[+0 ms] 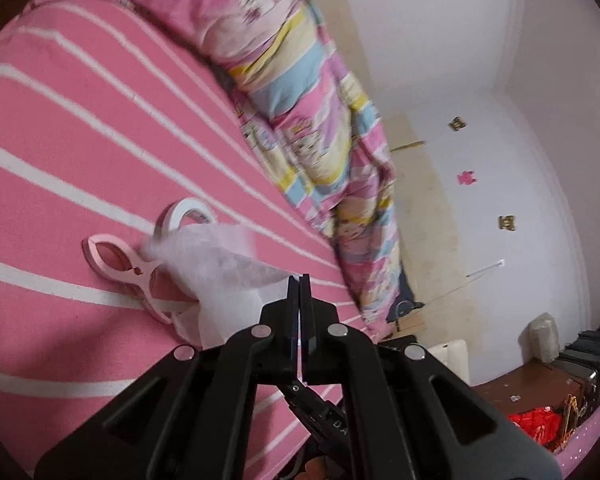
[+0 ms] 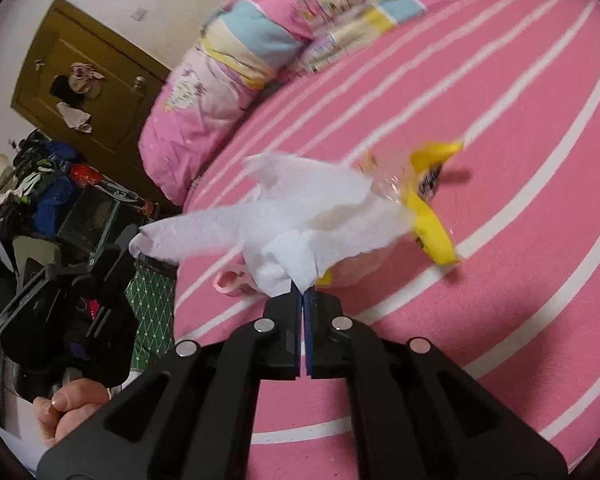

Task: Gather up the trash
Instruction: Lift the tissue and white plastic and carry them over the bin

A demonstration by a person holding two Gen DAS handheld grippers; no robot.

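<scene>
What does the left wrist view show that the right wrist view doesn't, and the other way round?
Only the left wrist view: a tape roll behind the pink clip, and wall stickers.
Only the right wrist view: a yellow wrapper, a brown door, and the left hand-held gripper seen from outside.
Both: the pink striped bedsheet, the rolled quilt, and white tissue, which the right hand-held gripper pinches.

Pink white-striped bedsheet (image 2: 480,240), white tissue (image 2: 284,220), yellow wrapper (image 2: 430,224).
</scene>
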